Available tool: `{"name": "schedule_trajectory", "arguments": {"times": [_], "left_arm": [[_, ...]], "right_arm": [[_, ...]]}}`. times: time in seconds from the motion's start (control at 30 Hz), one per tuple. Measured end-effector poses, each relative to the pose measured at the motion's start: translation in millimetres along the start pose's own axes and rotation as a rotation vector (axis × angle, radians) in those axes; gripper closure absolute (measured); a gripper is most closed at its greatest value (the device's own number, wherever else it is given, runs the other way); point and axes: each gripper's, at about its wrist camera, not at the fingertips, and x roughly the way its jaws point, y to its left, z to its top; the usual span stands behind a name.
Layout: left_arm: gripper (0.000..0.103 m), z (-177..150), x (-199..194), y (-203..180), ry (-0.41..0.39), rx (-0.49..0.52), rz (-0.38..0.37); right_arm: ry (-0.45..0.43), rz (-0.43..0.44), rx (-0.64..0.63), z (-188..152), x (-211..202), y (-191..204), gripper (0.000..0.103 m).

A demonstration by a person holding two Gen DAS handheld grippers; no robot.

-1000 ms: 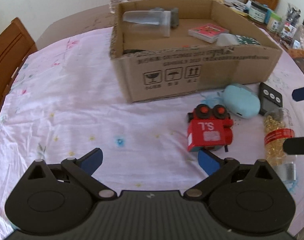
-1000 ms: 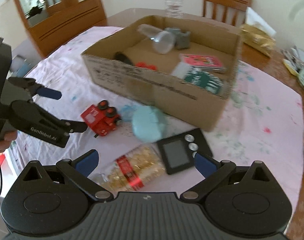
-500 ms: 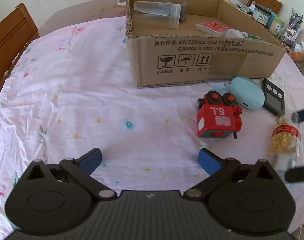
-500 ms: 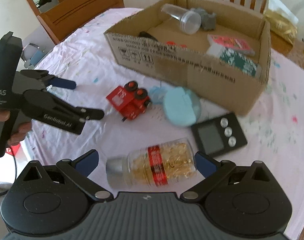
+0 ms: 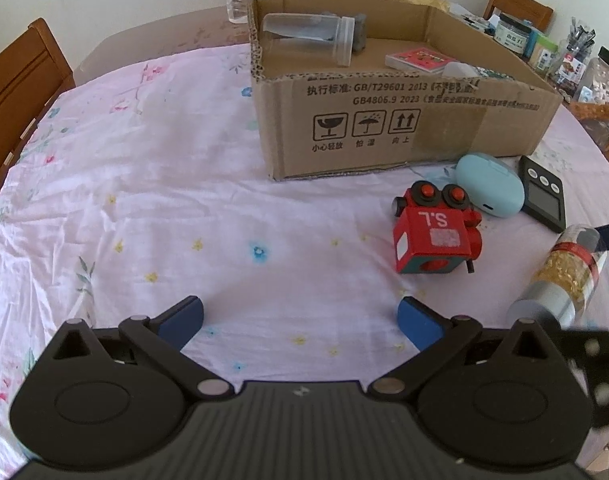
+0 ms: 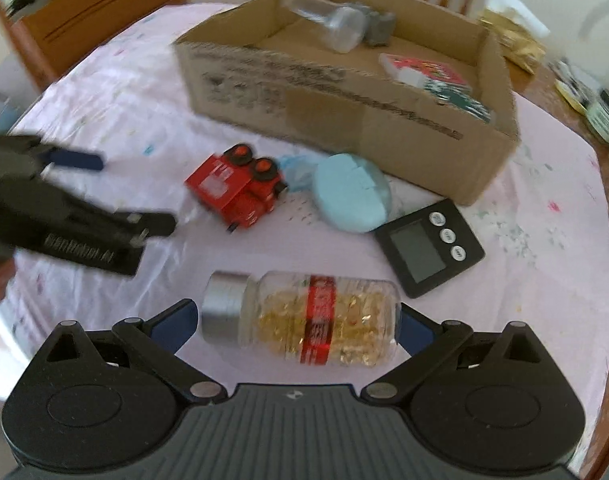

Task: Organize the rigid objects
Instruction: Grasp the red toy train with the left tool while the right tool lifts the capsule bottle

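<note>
Your right gripper [image 6: 292, 326] has come down around the capsule bottle [image 6: 304, 318], low in the frame, fingers wide, not squeezing yet. Left gripper [image 5: 300, 316] waits open. Next comes the grab, then the cardboard box [image 6: 344, 120].

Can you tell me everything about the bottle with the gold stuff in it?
The bottle is clear, plastic by its look, with a silver cap and a red band round its middle. It is full of shiny golden capsules. It lies on its side on the pink flowered cloth, cap pointing left, near the black timer. The right gripper's open jaws sit either side of it; whether they touch it is unclear.
</note>
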Motion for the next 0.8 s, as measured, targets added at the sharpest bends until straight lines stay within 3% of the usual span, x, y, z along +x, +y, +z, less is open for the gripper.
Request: {"name": "schedule_trajectory", "arguments": {"times": [0.37, 0.8], "left_arm": [[0.0, 9.2, 2.7, -30.0, 0.009, 0.085, -0.064], [0.001, 21.8, 12.2, -59.0, -0.041, 0.08, -0.059]], "right_arm": [[-0.009, -0.129, 0.1, -9.6, 6.4, -35.4, 0.0], [-0.069, -0.055, 0.056, -25.8, 13.0, -54.2, 0.0]]}}
